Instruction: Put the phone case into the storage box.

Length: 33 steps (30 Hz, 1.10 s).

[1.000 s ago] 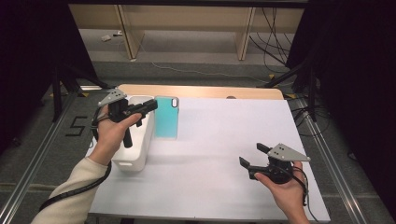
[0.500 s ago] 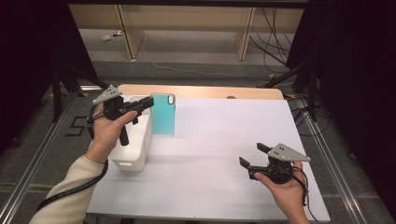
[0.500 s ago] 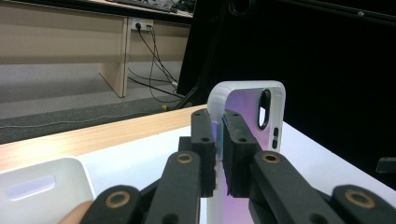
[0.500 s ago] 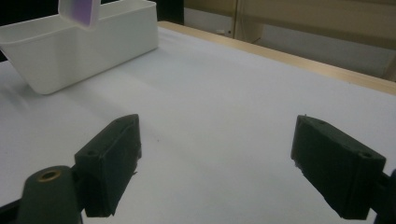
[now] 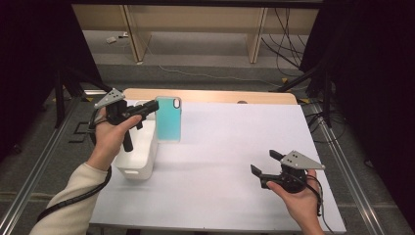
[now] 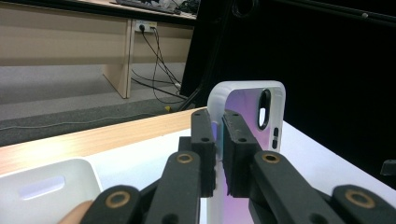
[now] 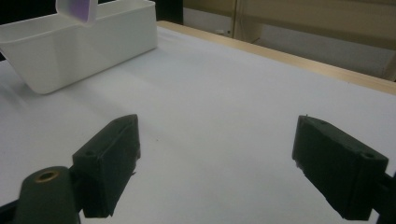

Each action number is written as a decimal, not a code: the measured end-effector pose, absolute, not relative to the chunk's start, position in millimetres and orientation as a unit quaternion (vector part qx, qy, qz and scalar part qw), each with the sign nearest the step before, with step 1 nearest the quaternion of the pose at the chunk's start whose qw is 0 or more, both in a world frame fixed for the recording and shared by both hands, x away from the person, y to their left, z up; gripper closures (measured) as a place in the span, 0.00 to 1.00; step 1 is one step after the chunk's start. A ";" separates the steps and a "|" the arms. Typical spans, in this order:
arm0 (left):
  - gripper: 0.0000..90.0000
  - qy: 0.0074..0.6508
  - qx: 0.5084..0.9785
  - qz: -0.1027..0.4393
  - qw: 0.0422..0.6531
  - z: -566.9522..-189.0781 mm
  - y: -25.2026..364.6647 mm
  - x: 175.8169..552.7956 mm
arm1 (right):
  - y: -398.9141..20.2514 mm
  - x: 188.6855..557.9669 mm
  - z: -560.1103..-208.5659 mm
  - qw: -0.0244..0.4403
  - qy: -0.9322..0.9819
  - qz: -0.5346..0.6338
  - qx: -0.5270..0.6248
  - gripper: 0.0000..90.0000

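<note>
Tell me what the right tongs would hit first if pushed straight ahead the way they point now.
Probably the bare white table top. The right tongs, open and empty, aim low across it toward the white bin, which sits off to the left of their line; depth is hard to judge.

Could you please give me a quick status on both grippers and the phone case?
Left gripper shut on phone case, held upright in the air beside the white bin. Right gripper open, nothing between its jaws, low over the table. Nothing in the way.
</note>
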State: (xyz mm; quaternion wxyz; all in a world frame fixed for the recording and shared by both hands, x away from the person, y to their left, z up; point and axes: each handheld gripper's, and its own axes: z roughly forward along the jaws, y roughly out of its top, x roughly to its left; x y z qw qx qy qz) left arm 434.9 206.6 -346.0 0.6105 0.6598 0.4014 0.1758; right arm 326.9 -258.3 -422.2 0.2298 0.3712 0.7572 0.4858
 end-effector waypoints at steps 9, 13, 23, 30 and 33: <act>0.93 0.402 0.659 0.179 0.610 -344.4 210.7 436.5 | -257.7 326.6 -422.1 0.226 0.757 0.486 0.374 0.18; 0.93 0.403 0.657 0.179 0.611 -344.0 211.8 437.8 | -255.7 328.6 -424.6 0.232 0.747 0.502 0.369 0.18; 0.93 0.405 0.657 0.182 0.610 -344.2 216.4 441.3 | -256.2 328.5 -424.9 0.236 0.747 0.501 0.367 0.18; 0.93 0.407 0.654 0.186 0.610 -342.7 222.9 442.8 | -255.8 329.6 -425.4 0.235 0.744 0.504 0.371 0.18; 0.93 0.407 0.653 0.189 0.610 -342.7 226.2 442.9 | -257.1 328.2 -424.0 0.236 0.748 0.496 0.373 0.18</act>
